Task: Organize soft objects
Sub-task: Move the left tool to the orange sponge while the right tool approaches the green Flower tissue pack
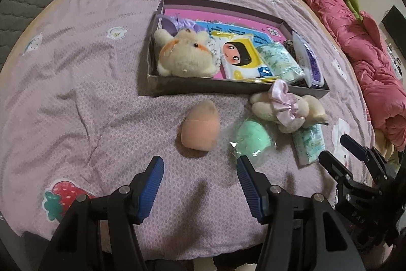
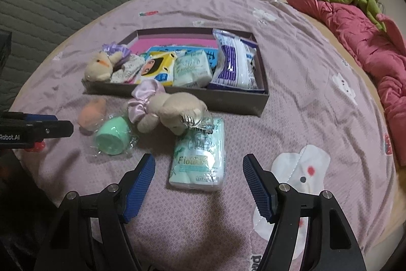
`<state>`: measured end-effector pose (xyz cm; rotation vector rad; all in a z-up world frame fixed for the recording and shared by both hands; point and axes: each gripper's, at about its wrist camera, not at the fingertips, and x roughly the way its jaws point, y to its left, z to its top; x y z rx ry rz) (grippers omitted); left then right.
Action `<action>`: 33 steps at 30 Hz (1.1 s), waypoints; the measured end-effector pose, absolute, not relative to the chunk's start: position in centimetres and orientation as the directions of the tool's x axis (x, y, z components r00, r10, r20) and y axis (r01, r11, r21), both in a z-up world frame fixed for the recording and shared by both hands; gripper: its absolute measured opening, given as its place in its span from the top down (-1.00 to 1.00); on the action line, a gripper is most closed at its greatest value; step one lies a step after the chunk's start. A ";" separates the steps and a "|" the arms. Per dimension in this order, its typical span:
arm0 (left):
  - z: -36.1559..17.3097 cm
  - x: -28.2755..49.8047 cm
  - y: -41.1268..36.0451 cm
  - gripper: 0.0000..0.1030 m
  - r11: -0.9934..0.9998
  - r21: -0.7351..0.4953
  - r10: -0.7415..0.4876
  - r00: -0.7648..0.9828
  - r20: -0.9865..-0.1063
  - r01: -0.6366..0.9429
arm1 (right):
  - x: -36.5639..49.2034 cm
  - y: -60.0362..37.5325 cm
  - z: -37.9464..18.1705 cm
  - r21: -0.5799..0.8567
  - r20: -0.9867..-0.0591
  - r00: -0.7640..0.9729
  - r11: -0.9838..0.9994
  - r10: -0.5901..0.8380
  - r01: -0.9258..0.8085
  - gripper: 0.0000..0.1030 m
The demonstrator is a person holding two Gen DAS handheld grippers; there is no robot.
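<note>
So I've got both grippers angled down over the purple bedspread (image 1: 88,93). Left gripper (image 1: 200,184) has its jaws spread wide with nothing in them, sitting just short of the peach sponge (image 1: 200,128) and the green sponge (image 1: 252,139) in its clear wrap. Right gripper (image 2: 199,184) is wide apart and empty too, with the tissue pack (image 2: 199,156) lying between its fingers but not touched. The plush toy (image 2: 172,113) with the pink scrunchie (image 2: 142,103) lies just in front of the dark box (image 2: 228,100), which already holds another plush and some packets.

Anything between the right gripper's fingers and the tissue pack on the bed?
Nothing: in the right wrist view only bare bedspread separates the open right gripper from the tissue pack.
</note>
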<state>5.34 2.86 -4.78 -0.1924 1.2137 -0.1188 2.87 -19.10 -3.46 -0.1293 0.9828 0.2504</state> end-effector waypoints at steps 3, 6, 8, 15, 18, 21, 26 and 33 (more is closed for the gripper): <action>-5.4 6.0 2.9 -0.15 0.977 -0.209 -0.188 0.337 -0.922 -0.028 | 3.0 -19.0 -3.8 0.008 -0.838 0.524 0.964 0.152 -0.267 -0.42; -5.8 6.8 3.2 -0.15 0.975 -0.217 -0.189 0.334 -0.924 -0.048 | 3.2 -19.0 -4.1 0.010 -0.842 0.518 0.964 0.152 -0.267 -0.42; -5.8 7.2 3.7 -0.15 0.972 -0.227 -0.192 0.339 -0.921 -0.067 | 3.3 -19.1 -4.3 0.011 -0.844 0.515 0.964 0.152 -0.266 -0.42; -6.3 9.6 3.4 -0.15 0.966 -0.247 -0.209 0.331 -0.920 -0.078 | 4.0 -19.5 -4.8 0.018 -0.849 0.508 0.968 0.148 -0.251 -0.42; -6.9 10.3 3.2 -0.15 0.967 -0.239 -0.201 0.314 -0.928 -0.087 | 4.2 -19.6 -5.1 0.028 -0.852 0.501 0.969 0.152 -0.247 -0.42; -7.8 10.7 3.0 -0.15 0.971 -0.221 -0.186 0.289 -0.939 -0.090 | 4.4 -19.4 -5.5 0.029 -0.855 0.495 0.967 0.154 -0.251 -0.43; -8.9 10.8 3.8 -0.15 0.957 -0.260 -0.216 0.281 -0.935 -0.130 | 5.0 -18.8 -6.4 0.023 -0.861 0.485 0.966 0.151 -0.259 -0.43; -9.8 11.7 4.5 -0.18 0.932 -0.319 -0.267 0.268 -0.925 -0.172 | 5.9 -18.6 -7.7 0.036 -0.869 0.471 0.969 0.152 -0.246 -0.43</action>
